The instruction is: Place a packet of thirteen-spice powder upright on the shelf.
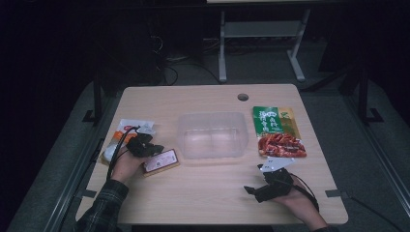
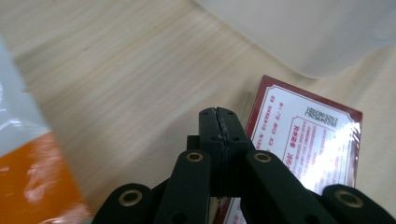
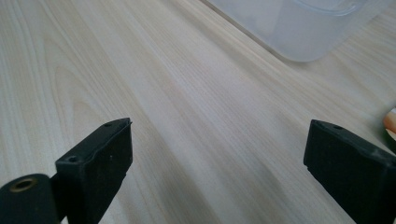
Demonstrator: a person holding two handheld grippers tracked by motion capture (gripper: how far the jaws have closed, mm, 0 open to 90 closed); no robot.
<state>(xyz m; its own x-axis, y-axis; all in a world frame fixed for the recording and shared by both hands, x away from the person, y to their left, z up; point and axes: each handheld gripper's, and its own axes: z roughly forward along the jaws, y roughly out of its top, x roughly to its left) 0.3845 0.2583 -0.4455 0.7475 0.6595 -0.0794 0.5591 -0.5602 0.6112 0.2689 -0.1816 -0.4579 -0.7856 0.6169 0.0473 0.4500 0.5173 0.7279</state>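
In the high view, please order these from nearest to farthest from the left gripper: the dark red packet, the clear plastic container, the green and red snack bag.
1. Dark red packet with a pale label: right beside the left gripper, which is shut.
2. Clear plastic container: at the table's middle, further right.
3. Green and red snack bag: on the table's right side, beyond the container.

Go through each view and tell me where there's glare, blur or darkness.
High view: dim overall, room beyond the table nearly black, clear tub pale and soft. Left gripper view: white glare on the red packet, orange pack at the left edge blurred, shut gripper sharp. Right gripper view: evenly lit wood grain, tub slightly soft, jaw edges blurred.
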